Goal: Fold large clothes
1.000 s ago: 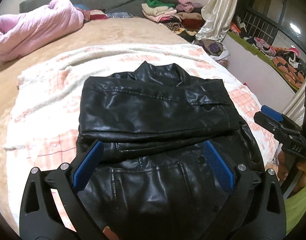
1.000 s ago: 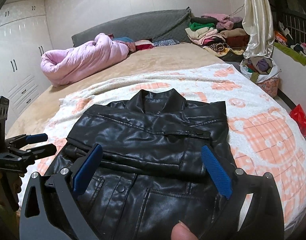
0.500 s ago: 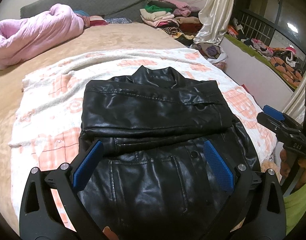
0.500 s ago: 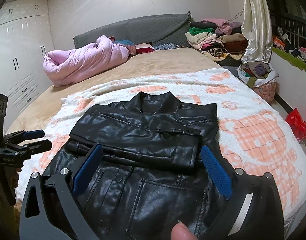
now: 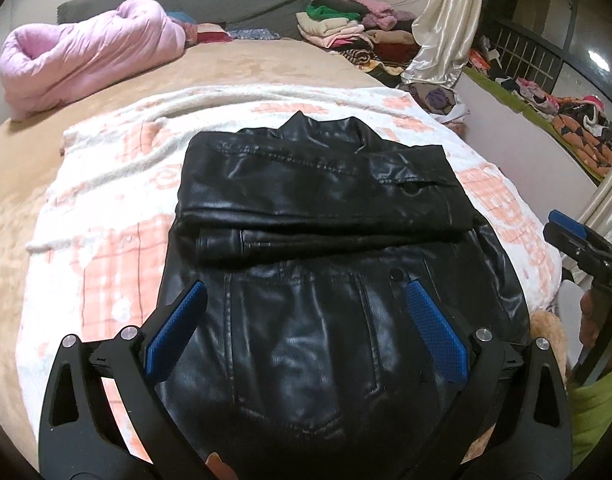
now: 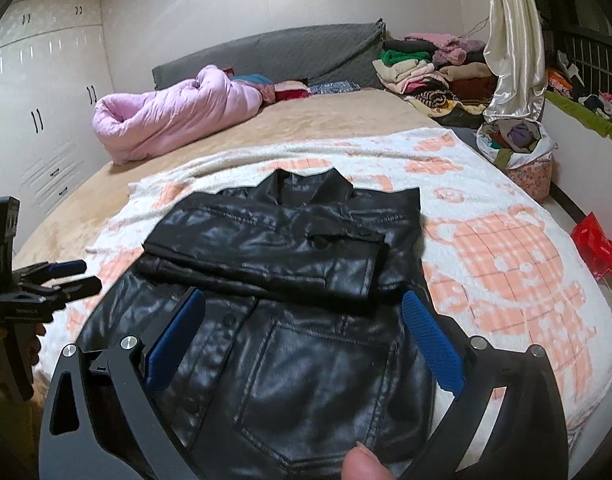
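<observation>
Nearest the cameras, both tools hang above the near hem with nothing between the blue pads: the left gripper has its jaws spread wide, and the right gripper is just as wide, empty too. Under them lies the glossy black faux-leather jacket, flat on the bed, collar pointing away, both sleeves crossed over the chest in a thick band. The lower half with its stitched pocket sits bare toward the person.

Beneath it is the white fleece blanket with peach check print, spread over the tan plush bedspread. Farther back sit a rolled pink quilted duvet and a stack of folded clothes by the grey headboard.

The step in hand looks like the bottom-to-collar fold, not yet begun. The risks: this material is slick and stiff — a pinch on the top layer alone could slip out, or lift the front panel and leave the back behind. Uneven lifting between the two sides would skew the fold, and dragging the hem could pull the crossed sleeves apart or ruck the blanket underneath.
</observation>
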